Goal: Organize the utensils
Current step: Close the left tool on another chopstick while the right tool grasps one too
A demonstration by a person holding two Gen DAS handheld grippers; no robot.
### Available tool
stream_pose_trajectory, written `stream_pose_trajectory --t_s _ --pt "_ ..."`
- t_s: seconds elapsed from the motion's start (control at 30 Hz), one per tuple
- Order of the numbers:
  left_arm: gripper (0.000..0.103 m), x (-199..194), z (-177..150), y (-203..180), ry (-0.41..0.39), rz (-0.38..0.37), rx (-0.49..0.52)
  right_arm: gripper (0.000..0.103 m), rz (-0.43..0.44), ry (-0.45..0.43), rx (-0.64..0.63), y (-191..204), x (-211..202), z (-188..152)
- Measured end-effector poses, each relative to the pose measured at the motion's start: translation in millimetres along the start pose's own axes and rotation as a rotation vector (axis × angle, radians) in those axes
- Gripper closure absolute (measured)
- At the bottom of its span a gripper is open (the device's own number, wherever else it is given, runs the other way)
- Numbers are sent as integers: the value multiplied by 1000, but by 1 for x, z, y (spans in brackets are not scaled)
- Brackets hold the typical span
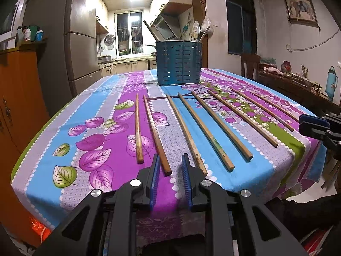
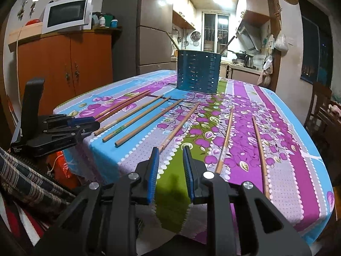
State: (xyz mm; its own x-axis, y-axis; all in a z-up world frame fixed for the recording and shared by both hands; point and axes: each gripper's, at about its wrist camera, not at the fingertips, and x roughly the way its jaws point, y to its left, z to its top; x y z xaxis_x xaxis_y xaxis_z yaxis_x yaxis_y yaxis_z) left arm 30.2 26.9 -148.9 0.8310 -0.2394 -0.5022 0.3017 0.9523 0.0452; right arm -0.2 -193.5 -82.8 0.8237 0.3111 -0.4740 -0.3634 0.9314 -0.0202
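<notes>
Several wooden chopsticks (image 1: 187,128) lie side by side on the flowered tablecloth (image 1: 98,140), pointing toward a blue slotted utensil holder (image 1: 178,63) at the table's far end. The holder (image 2: 198,72) has a few utensils in it. My left gripper (image 1: 170,160) is open and empty, low over the near edge, straddling the end of one chopstick (image 1: 156,135). My right gripper (image 2: 171,152) is open and empty over the near edge, between two chopsticks (image 2: 181,125) (image 2: 224,140). The left gripper also shows at the left of the right wrist view (image 2: 85,123), the right gripper at the right edge of the left wrist view (image 1: 313,125).
An orange cabinet (image 2: 64,68) with a microwave (image 2: 66,13) stands left of the table, a grey fridge (image 1: 81,42) behind it. A wooden chair (image 1: 249,66) and a cluttered side table (image 1: 298,85) stand at the right. The kitchen lies beyond.
</notes>
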Motion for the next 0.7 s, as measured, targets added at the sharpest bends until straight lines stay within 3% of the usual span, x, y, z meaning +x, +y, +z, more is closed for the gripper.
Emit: stream_pose_trajectory --t_s 0.27,0.5,0.7 --pt "83 -2 0 -2 1 2 6 81 -1 4 4 -1 3 2" --pt "86 -2 0 -2 -7 4 6 81 -98 4 96 -13 1 1" --pt "86 -2 -1 -1 -23 -4 -4 81 -109 -6 76 -1 -2 -2"
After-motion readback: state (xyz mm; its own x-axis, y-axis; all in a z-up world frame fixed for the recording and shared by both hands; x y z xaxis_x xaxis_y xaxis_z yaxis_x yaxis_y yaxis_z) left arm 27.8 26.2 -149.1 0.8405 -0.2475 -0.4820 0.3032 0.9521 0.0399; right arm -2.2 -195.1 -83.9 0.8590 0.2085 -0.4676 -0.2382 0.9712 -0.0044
